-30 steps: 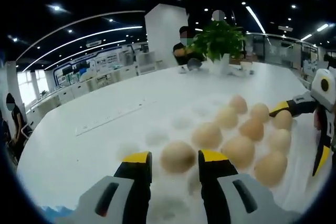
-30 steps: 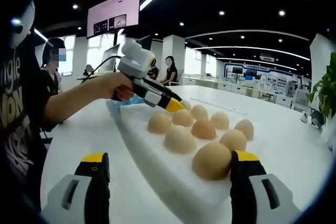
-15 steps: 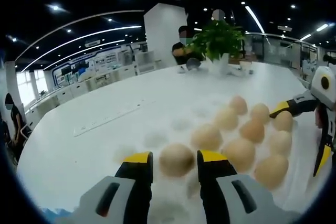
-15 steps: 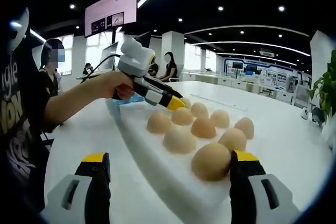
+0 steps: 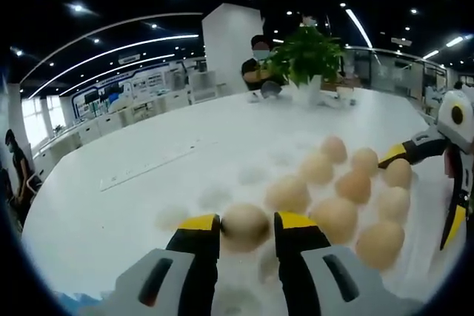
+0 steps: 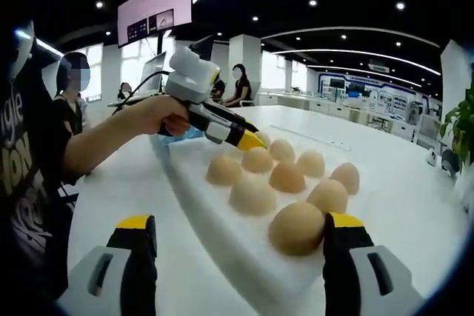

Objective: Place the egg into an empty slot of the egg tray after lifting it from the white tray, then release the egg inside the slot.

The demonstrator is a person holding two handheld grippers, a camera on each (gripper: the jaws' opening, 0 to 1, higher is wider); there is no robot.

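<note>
A white tray (image 5: 255, 175) with dimpled slots lies on the white table and holds several tan eggs. In the left gripper view my left gripper (image 5: 246, 221) has both yellow tips pressed on the nearest egg (image 5: 244, 229), which sits in its slot. The right gripper view has the left gripper (image 6: 252, 140) at the tray's far end over that egg (image 6: 258, 160). My right gripper (image 6: 242, 221) stands wide open at the tray's near corner, its right jaw beside a large egg (image 6: 296, 229). It enters the left gripper view as the right gripper (image 5: 424, 190), open around the far eggs.
A potted plant (image 5: 307, 53) and a seated person (image 5: 259, 64) are at the table's far edge. A person's hand (image 6: 157, 118) holds the left gripper, and other people sit behind. Several empty slots (image 5: 215, 197) lie on the tray's left side.
My left gripper's jaws have narrowed onto the nearest egg until both tips touch it. The right gripper has stayed open and nearly still.
</note>
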